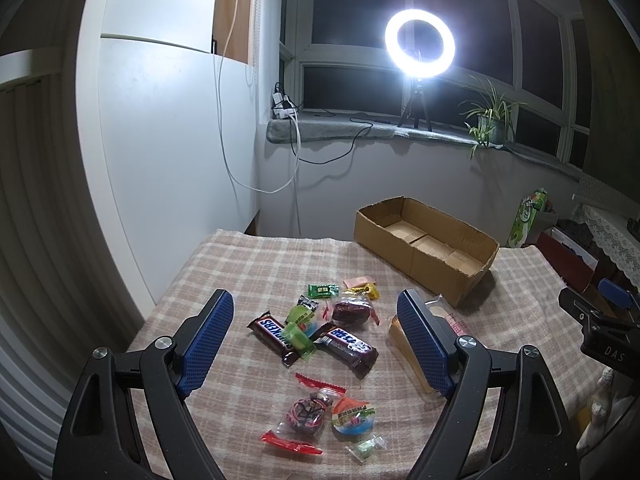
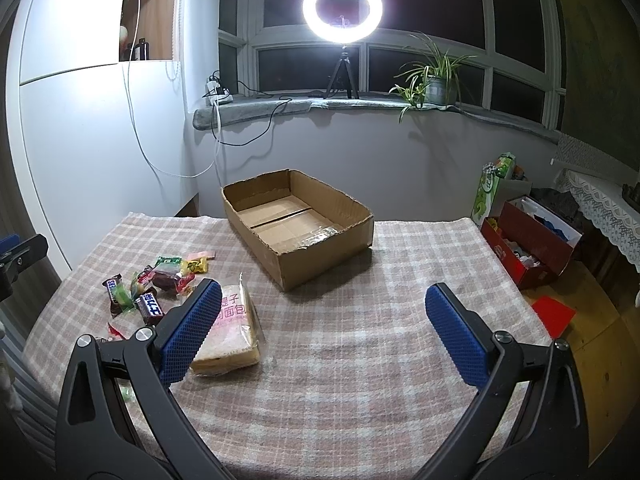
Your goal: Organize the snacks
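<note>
Several wrapped snacks lie in a loose pile on the checked tablecloth (image 1: 240, 264): two Snickers bars (image 1: 276, 334), a green candy (image 1: 298, 326), a dark red pack (image 1: 352, 311) and an orange round pack (image 1: 354, 416). My left gripper (image 1: 316, 308) hovers open above the pile, touching nothing. A wrapped bread pack (image 2: 236, 332) lies right of the pile, partly hidden behind my right gripper's left finger (image 2: 192, 332). My right gripper (image 2: 324, 296) is open over bare cloth. An empty cardboard box (image 2: 320, 248) stands farther back.
A ring light (image 2: 342, 4) on a tripod and a potted plant (image 2: 438, 80) stand on the windowsill. A red box (image 2: 532, 252) and a green bag (image 2: 490, 192) sit on the floor to the right. White wall and cables on the left.
</note>
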The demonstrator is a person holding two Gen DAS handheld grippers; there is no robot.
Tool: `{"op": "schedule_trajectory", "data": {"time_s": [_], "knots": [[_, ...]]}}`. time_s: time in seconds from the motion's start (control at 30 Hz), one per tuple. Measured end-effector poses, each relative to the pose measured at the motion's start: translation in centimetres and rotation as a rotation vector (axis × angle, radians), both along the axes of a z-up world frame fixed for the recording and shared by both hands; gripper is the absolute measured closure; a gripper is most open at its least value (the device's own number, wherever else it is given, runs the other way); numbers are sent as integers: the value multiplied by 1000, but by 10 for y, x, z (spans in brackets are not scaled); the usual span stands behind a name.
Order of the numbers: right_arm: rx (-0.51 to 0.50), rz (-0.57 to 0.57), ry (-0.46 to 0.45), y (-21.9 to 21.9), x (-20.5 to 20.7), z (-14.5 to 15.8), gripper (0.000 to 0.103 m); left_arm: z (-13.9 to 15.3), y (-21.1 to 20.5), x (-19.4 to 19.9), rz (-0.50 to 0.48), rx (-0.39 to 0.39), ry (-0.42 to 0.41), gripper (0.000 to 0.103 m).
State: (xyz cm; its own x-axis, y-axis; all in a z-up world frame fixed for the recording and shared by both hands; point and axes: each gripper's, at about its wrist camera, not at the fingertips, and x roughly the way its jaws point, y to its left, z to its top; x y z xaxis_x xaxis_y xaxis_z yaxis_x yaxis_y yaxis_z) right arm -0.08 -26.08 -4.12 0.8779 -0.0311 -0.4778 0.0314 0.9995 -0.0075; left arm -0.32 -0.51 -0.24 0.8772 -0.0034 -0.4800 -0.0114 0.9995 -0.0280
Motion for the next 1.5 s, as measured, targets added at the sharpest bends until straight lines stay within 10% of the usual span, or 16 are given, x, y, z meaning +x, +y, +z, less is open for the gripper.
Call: {"op": "schedule_trajectory", "data": {"time_s": [0.83, 1.5], "knots": [[14, 34, 82, -5, 20, -9, 0, -19, -4, 22, -43, -39, 93, 19], [215, 320, 319, -9, 80, -50, 5, -73, -25, 57, -277, -290, 335, 20]]}}
